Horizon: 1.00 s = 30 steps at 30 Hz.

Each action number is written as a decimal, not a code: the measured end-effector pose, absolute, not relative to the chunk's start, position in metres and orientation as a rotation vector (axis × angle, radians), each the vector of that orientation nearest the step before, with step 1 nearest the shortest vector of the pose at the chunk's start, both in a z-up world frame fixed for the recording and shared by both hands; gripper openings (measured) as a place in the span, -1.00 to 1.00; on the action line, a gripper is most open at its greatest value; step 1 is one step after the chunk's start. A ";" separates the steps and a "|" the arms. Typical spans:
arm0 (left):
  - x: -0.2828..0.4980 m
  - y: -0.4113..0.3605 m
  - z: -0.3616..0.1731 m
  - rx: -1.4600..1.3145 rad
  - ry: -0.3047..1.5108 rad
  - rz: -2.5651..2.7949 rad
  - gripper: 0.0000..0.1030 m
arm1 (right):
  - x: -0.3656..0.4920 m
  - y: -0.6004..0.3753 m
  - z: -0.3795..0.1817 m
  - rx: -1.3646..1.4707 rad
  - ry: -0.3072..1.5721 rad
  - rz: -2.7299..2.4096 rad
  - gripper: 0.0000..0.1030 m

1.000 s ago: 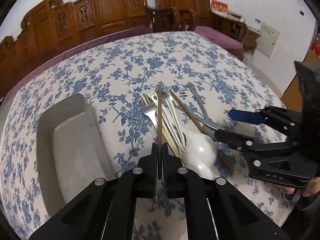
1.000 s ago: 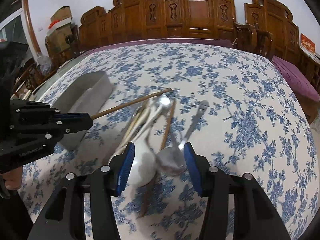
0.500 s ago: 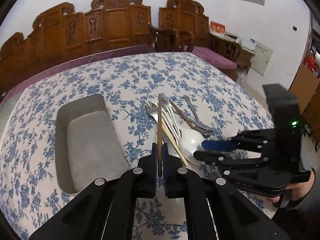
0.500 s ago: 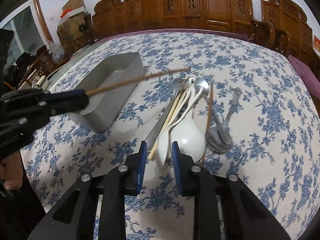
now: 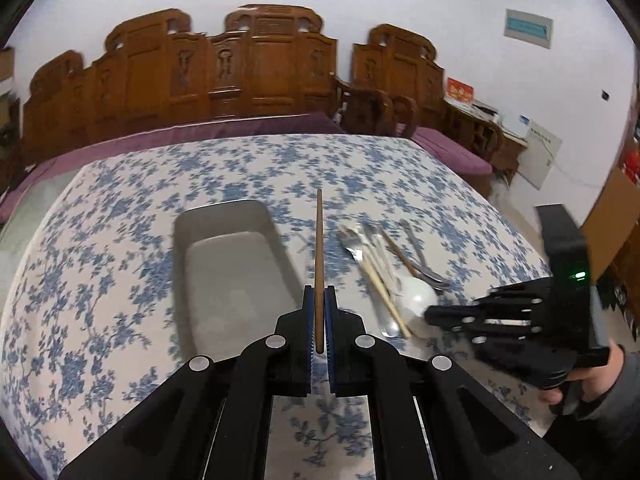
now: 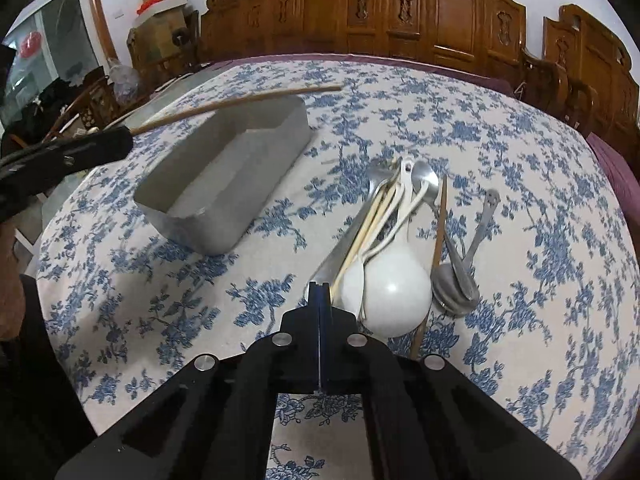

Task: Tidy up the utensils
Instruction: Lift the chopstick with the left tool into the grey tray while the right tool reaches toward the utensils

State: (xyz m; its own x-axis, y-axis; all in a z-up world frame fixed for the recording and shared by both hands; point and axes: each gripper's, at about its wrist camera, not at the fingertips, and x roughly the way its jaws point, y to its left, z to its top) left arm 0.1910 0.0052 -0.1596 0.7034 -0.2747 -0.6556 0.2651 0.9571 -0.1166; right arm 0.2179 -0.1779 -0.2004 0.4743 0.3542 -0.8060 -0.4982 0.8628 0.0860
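My left gripper [image 5: 319, 300] is shut on a brown wooden chopstick [image 5: 319, 248] and holds it in the air, beside the right rim of the grey metal tray [image 5: 228, 264]. In the right wrist view the chopstick [image 6: 240, 102] hangs over the tray [image 6: 236, 168]. My right gripper [image 6: 320, 294] is shut and empty, above the near end of the utensil pile. The pile holds a white ladle [image 6: 396, 292], pale chopsticks [image 6: 372, 220], a metal fork [image 5: 352, 246], metal spoons [image 6: 456, 280] and another brown chopstick [image 6: 438, 232].
The table wears a blue floral cloth [image 6: 540, 208]. Carved wooden chairs [image 5: 260, 68] stand along its far side. A purple cushioned bench [image 5: 452, 148] is at the right. Boxes and clutter [image 6: 160, 20] stand far left in the right wrist view.
My left gripper has lifted and drawn back with the chopstick, moving it left toward the tray. My right gripper has closed from open and pulled back to the pile's near end.
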 end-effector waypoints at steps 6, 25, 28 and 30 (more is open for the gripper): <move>0.195 0.024 -0.157 -0.040 0.720 -0.278 -0.93 | 0.220 -0.179 -0.198 -0.232 0.956 0.492 -0.99; 0.195 0.029 -0.157 -0.048 0.704 -0.285 -0.92 | 0.233 -0.167 -0.233 -0.221 1.026 0.448 -0.82; 0.195 0.033 -0.157 -0.053 0.703 -0.267 -0.92 | 0.231 -0.166 -0.225 -0.219 1.007 0.458 -0.83; 0.196 0.036 -0.159 -0.048 0.704 -0.249 -0.92 | 0.228 -0.164 -0.217 -0.219 0.991 0.474 -0.83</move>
